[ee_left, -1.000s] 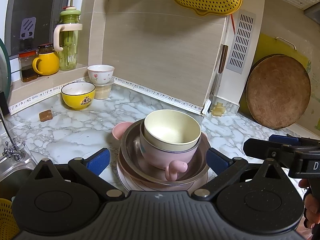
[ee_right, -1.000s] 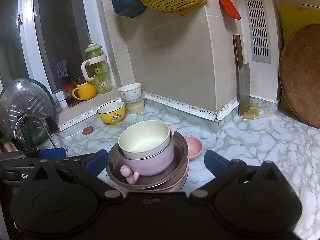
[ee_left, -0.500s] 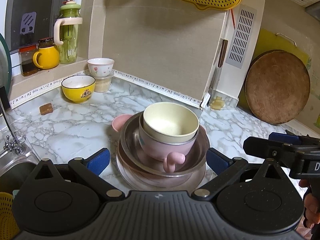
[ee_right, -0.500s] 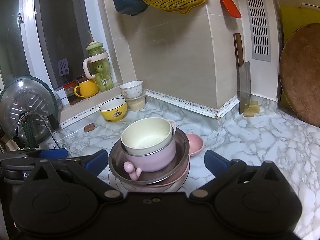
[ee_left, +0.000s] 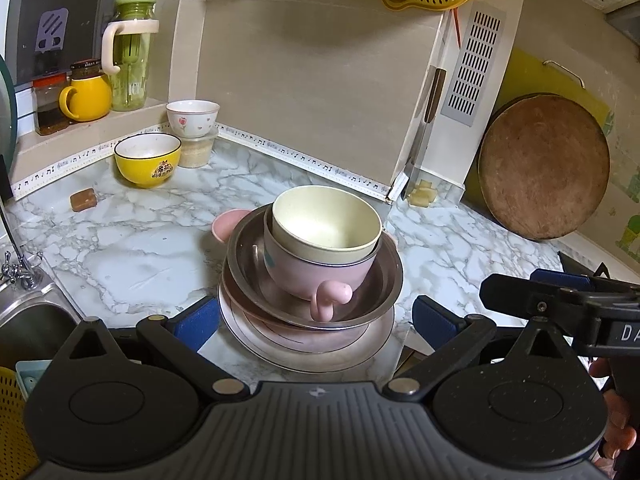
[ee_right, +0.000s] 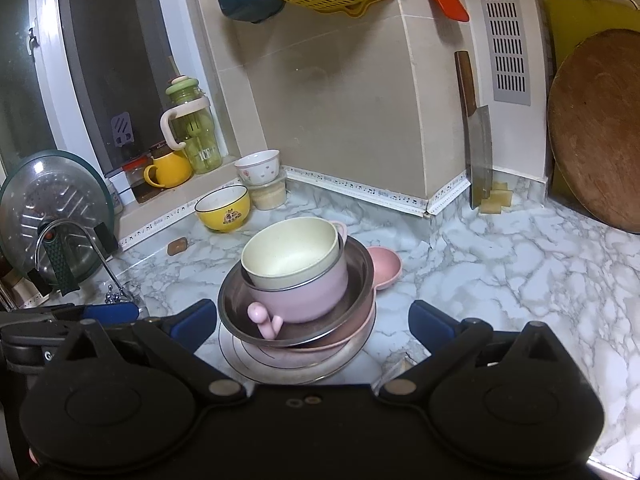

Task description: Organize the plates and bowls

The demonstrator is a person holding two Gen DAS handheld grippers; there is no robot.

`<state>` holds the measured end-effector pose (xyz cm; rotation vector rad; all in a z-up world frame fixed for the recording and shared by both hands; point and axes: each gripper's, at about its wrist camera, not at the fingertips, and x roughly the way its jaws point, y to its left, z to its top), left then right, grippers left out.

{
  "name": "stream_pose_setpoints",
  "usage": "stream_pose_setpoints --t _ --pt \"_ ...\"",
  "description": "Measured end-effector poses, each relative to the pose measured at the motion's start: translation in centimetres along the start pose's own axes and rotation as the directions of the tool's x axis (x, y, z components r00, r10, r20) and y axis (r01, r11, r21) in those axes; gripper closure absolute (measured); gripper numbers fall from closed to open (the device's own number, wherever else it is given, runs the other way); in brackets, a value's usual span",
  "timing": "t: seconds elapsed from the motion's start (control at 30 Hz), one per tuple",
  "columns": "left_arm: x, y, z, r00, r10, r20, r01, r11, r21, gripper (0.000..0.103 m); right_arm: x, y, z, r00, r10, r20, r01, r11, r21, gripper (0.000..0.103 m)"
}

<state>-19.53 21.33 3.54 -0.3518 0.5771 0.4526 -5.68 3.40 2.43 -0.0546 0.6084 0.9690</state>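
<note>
Your left claw gapes wide — empty | right claw likewise | both flank the stacked bowls on the tabletop.

Home kitchen: marble counter, sink, cleaver.

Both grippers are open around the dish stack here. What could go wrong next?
The steel bowl sits tilted on the plates, so lifting or nudging could slide the pink handled bowl and cream bowl off. The small pink dish tucked beside the stack could get knocked.
</note>
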Motion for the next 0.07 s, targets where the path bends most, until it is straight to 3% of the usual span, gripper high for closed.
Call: stream_pose_setpoints --t 0.07 --pt "0.08 -0.08 0.06 1.0 -0.008 -0.009 0.008 1.0 0.001 0.0 -0.11 -0.2 -0.06 1.0 -0.005 -0.001 0.005 1.0 0.007 0.0"
